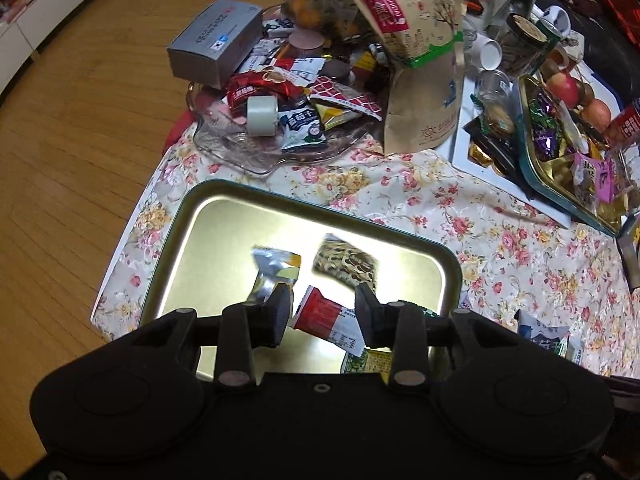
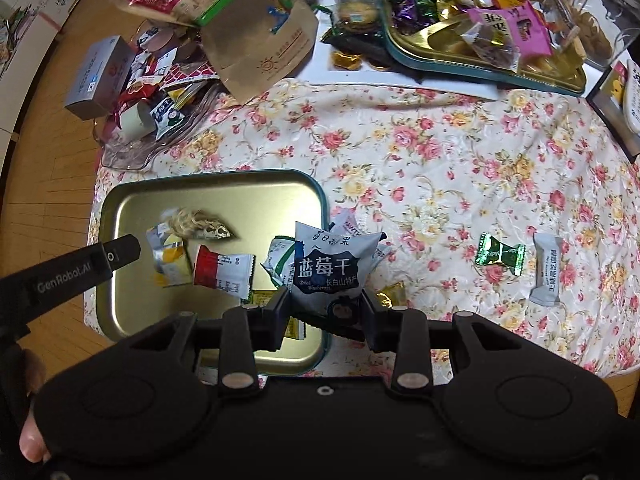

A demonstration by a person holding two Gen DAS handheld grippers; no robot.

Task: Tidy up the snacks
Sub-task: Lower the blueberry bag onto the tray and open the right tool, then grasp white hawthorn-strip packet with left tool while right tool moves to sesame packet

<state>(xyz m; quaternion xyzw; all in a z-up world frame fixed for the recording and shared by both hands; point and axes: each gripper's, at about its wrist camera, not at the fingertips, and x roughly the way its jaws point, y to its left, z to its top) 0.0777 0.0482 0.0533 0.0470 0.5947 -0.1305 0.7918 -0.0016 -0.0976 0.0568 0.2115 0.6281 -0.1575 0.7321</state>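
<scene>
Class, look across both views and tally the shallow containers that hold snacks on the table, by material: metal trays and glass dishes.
Metal trays: 2 (near tray, far tray)
Glass dishes: 1 (glass dish)
Total: 3

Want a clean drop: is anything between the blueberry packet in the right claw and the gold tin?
Nothing visible blocks it. The blueberry packet, held in the right claw, hangs over the gold tin's right edge; the left claw is off to the left.

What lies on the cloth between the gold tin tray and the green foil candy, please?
In the right wrist view, between the gold tin tray and the green foil candy, a small gold-wrapped candy lies on the floral cloth; otherwise that stretch is bare.
</scene>
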